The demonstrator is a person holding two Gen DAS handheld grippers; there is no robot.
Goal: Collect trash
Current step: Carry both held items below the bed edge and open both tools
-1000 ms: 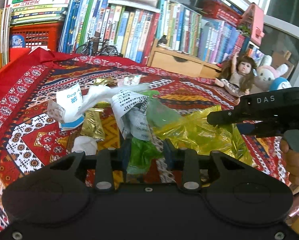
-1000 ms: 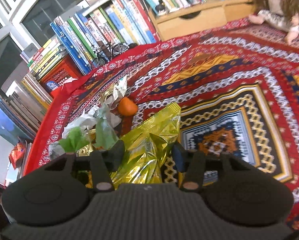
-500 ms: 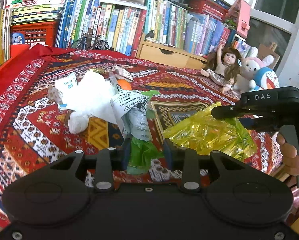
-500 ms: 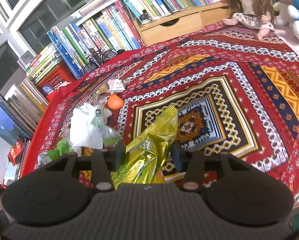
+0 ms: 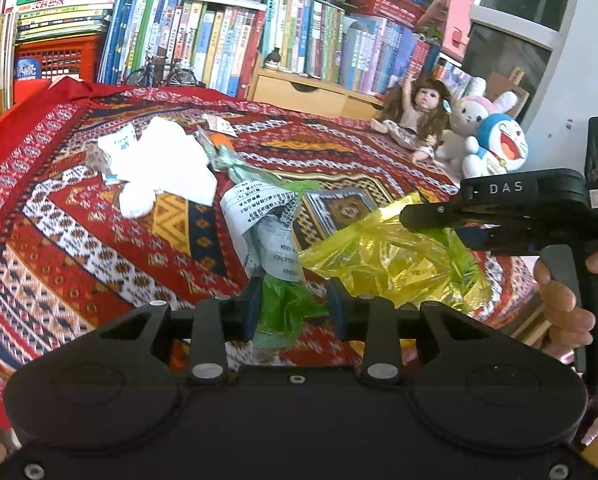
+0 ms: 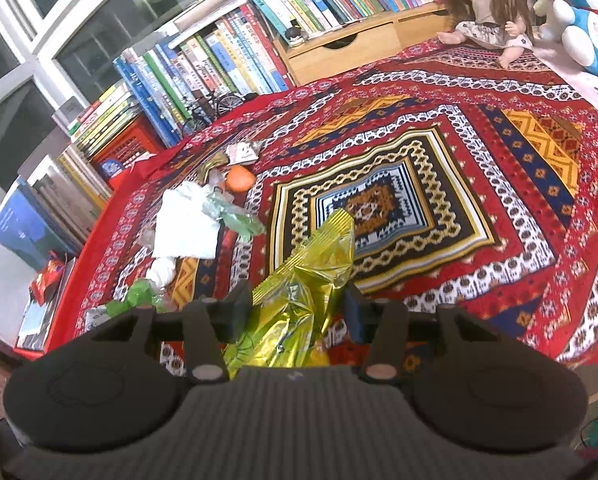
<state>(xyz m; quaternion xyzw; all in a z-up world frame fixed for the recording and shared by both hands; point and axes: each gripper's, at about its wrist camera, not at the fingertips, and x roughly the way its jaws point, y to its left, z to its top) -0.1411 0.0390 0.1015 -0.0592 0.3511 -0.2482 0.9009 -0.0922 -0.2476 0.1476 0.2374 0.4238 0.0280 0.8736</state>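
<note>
Left tongs: narrowly parted, clamped on a crumpled green plastic wrapper with a white printed label, held above the red patterned cloth on the tabletop. Right tongs: clamped on a crinkled yellow-gold foil bag, also lifted. White tissue paper and a small orange ball lie on the cloth, well apart from both tongs.

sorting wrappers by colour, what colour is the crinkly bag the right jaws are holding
Shiny translucent yellow bag, with a gold-green sheen; it shows best in the right wrist view.
</note>
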